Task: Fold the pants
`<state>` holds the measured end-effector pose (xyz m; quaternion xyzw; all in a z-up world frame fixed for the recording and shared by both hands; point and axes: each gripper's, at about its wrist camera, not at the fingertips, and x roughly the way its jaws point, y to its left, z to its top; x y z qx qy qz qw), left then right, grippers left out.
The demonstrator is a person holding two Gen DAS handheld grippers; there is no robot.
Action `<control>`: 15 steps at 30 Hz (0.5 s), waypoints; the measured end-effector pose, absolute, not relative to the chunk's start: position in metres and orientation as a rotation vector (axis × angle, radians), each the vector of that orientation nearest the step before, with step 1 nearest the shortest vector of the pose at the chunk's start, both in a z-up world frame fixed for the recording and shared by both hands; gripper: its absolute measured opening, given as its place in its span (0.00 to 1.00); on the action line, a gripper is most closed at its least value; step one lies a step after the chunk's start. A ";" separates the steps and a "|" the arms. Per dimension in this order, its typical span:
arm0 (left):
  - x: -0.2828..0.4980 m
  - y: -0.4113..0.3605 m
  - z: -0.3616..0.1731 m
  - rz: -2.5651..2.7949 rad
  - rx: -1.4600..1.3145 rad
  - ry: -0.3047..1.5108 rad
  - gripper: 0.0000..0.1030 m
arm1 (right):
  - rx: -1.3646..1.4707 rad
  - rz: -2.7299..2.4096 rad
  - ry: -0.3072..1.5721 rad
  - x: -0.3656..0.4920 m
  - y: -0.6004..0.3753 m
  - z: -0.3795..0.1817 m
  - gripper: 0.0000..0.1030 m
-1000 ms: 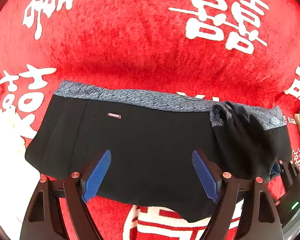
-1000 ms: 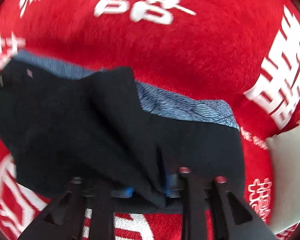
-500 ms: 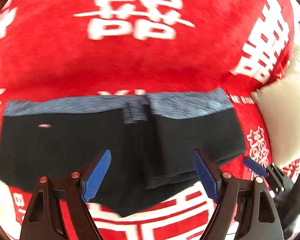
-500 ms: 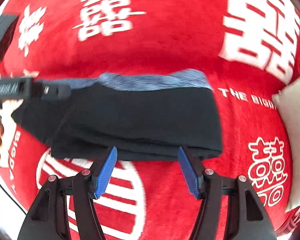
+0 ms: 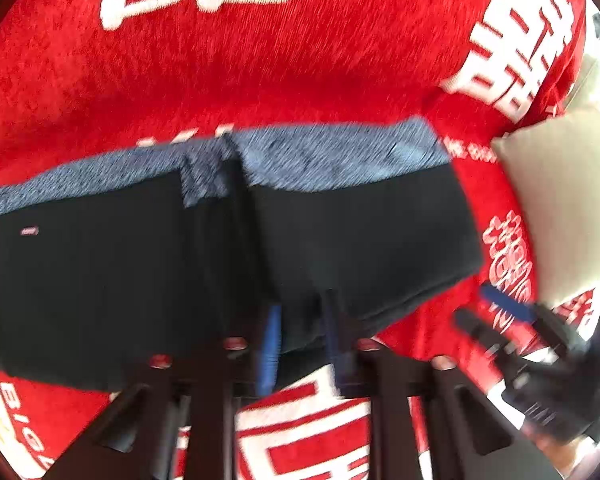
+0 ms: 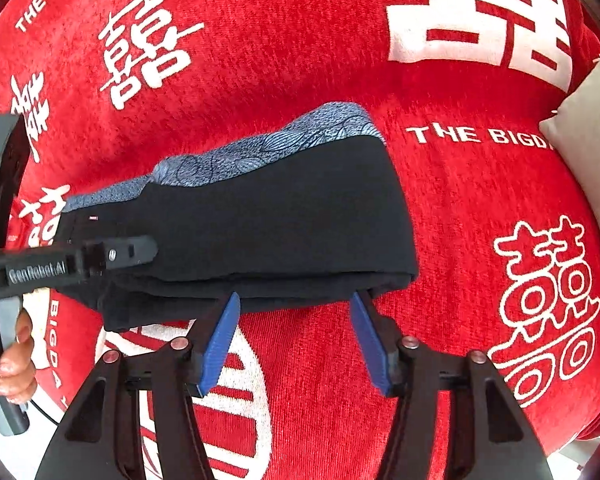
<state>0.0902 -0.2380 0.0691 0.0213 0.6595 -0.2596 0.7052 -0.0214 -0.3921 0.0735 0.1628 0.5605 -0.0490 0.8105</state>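
Note:
The black pants (image 5: 360, 232) with a blue-grey waistband lie on the red cloth, their right part folded over onto the middle. My left gripper (image 5: 300, 312) is shut on the pants' near edge, where the folded layer ends, with black fabric pinched between its blue pads. From the right wrist view, the pants (image 6: 280, 220) are a thick folded stack, and the left gripper (image 6: 140, 252) comes in from the left onto its near edge. My right gripper (image 6: 295, 300) stands at the stack's near hem. Its jaws are closing, with only red cloth between the pads.
A red cloth (image 6: 460, 200) with white characters covers the surface. A white pillow (image 5: 560, 200) lies at the right edge. The right gripper (image 5: 488, 312) shows at the lower right of the left wrist view. A person's hand (image 6: 12, 356) holds the left gripper's handle.
The right gripper let go of the pants flap it carried over and drew back to the near hem. The left gripper slid right along the pants and closed on their near edge.

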 end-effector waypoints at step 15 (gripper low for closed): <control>0.072 -0.220 0.103 -0.430 0.068 1.314 0.86 | 0.402 -0.120 1.183 -0.006 -0.422 0.086 0.60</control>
